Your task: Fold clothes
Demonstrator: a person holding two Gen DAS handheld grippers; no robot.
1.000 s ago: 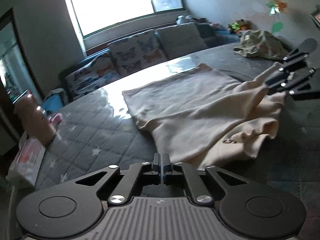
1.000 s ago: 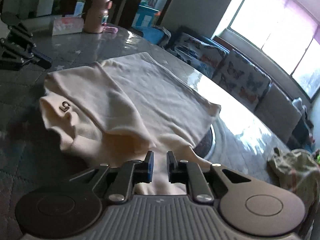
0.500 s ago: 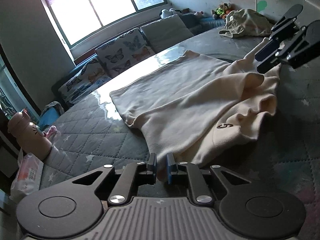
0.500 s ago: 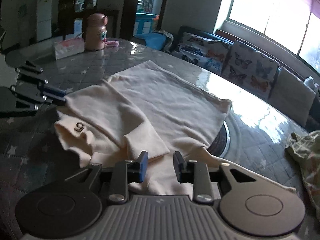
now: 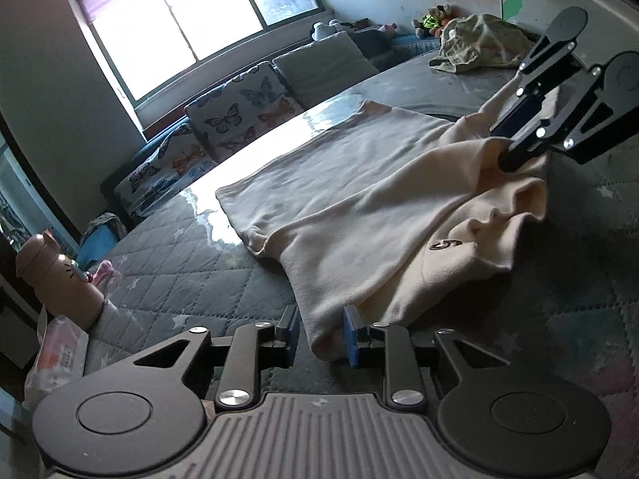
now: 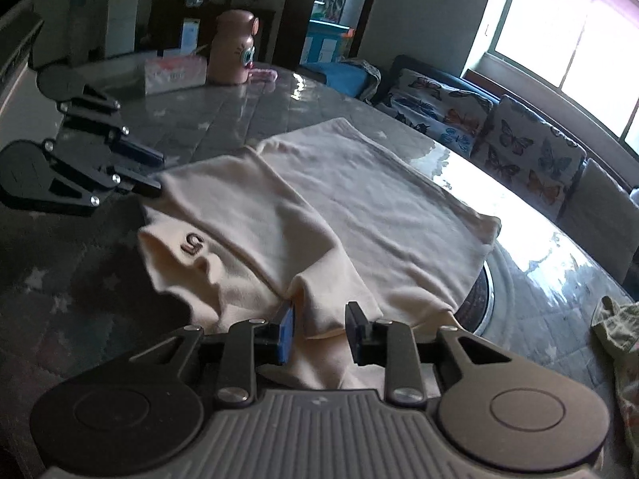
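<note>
A cream garment with a small "5" mark lies partly folded on the grey quilted table; it also shows in the right wrist view. My left gripper is open, its jaws either side of the garment's near folded corner. My right gripper is open around the opposite folded edge. Each gripper shows in the other's view: the right one at the far side of the cloth, the left one at its left corner.
A pink cartoon bottle and a tissue pack stand at the table's left edge. An olive garment lies in a heap at the far right. A sofa with butterfly cushions runs behind the table.
Both grippers have opened, the left from fully shut, and let go of the folded garment. The fold now lies on the lower layer.
</note>
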